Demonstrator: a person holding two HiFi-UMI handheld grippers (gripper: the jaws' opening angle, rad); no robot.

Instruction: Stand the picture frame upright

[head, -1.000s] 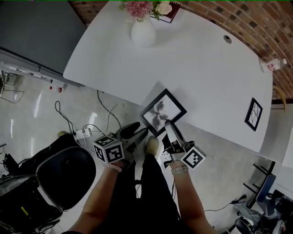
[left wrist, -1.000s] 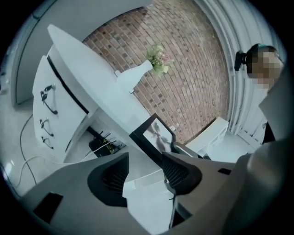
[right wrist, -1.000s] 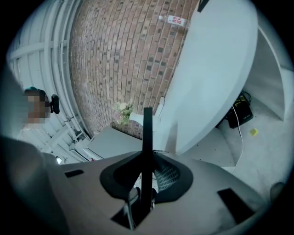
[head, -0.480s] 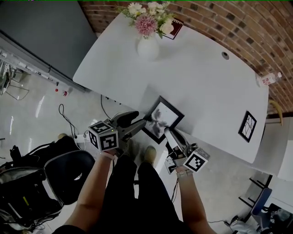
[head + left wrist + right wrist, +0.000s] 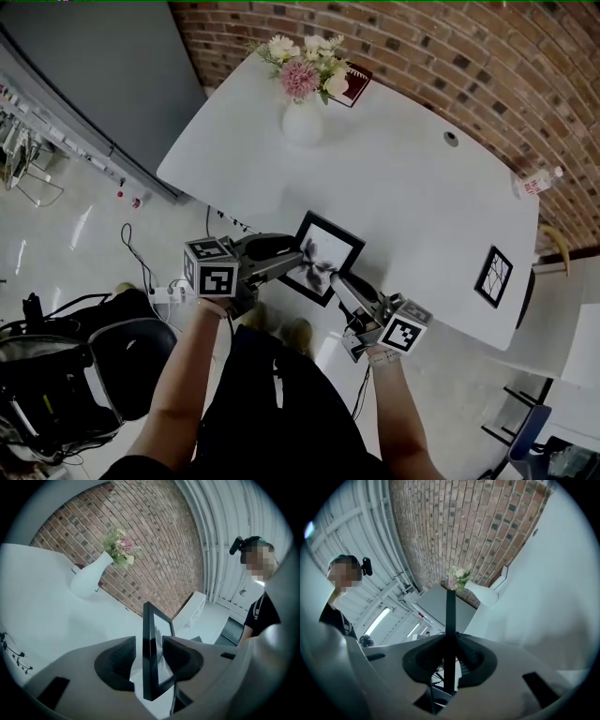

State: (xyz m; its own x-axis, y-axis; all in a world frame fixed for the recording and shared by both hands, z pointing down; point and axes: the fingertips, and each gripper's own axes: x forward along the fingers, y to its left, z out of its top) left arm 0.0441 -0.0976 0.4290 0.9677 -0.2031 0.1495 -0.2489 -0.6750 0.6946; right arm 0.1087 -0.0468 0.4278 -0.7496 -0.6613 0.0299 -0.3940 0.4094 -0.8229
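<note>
At the near edge of the surface [image 5: 403,187], the picture frame [image 5: 323,267] sits edge-on between both jaws: right gripper [image 5: 339,281] clenched on it; left gripper [image 5: 295,262], just closing, not yet gripping.

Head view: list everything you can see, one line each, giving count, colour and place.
table: one, white, centre
vase: one, white, table's far end, holding flowers
picture frame: one, black, near table edge
small frame: one, black, table's right side
bottle: one, clear, beside brick wall
chair: one, black, floor, left
left gripper: one, grey, jaws just closing around picture frame, not yet pressing
right gripper: one, grey, shut on picture frame
</note>
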